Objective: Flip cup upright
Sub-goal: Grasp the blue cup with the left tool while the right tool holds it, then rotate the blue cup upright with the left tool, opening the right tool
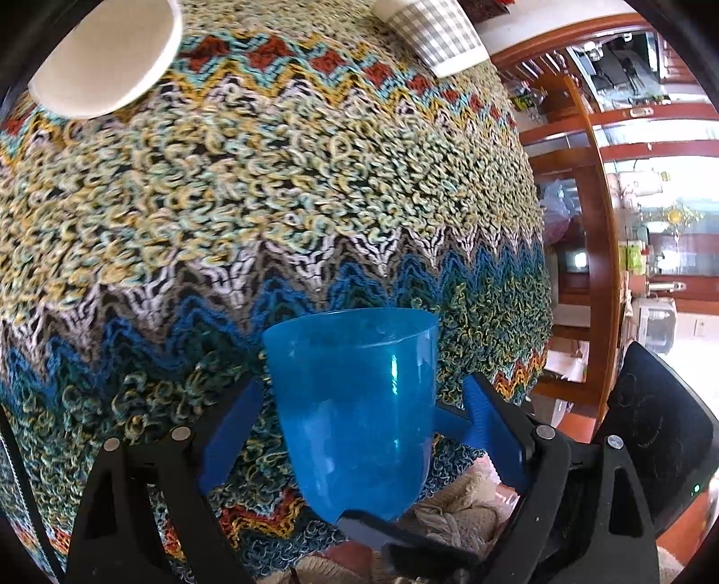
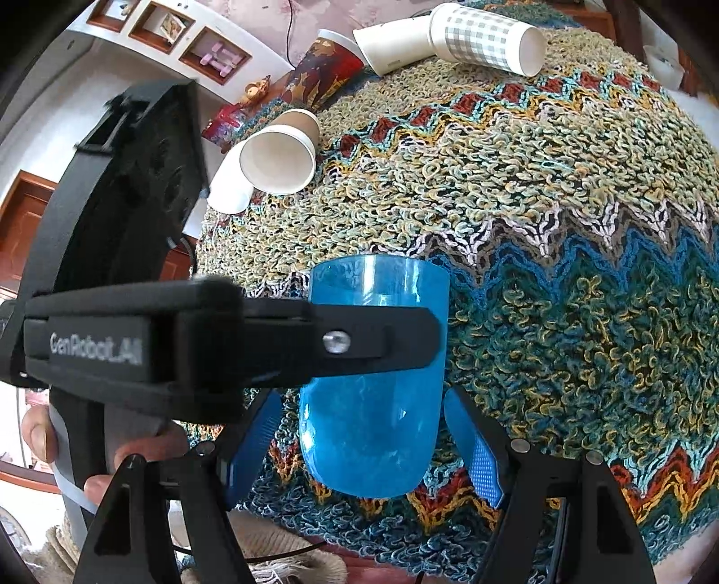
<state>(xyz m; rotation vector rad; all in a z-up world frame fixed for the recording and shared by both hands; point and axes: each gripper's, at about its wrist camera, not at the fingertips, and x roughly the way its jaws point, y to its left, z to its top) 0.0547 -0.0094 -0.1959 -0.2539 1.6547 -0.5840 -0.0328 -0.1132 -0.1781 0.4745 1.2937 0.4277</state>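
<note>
A translucent blue plastic cup (image 1: 355, 418) stands mouth up over the woven mat (image 1: 278, 188). In the left wrist view it sits between the blue pads (image 1: 483, 418) of my left gripper (image 1: 359, 418), which are spread wider than the cup, with a gap on each side. In the right wrist view the same cup (image 2: 375, 431) is between the spread pads of my right gripper (image 2: 368, 440), which do not touch it. The left gripper's black finger (image 2: 350, 341) crosses the cup's side from the left. Whether the cup's base rests on the mat is hidden.
Several paper cups lie on their sides at the mat's far edge: a checked one (image 2: 487, 38), plain white ones (image 2: 278, 157) and a red printed one (image 2: 330, 67). A white cup base (image 1: 108, 58) is at the far left. Wooden shelving (image 1: 606, 224) stands to the right.
</note>
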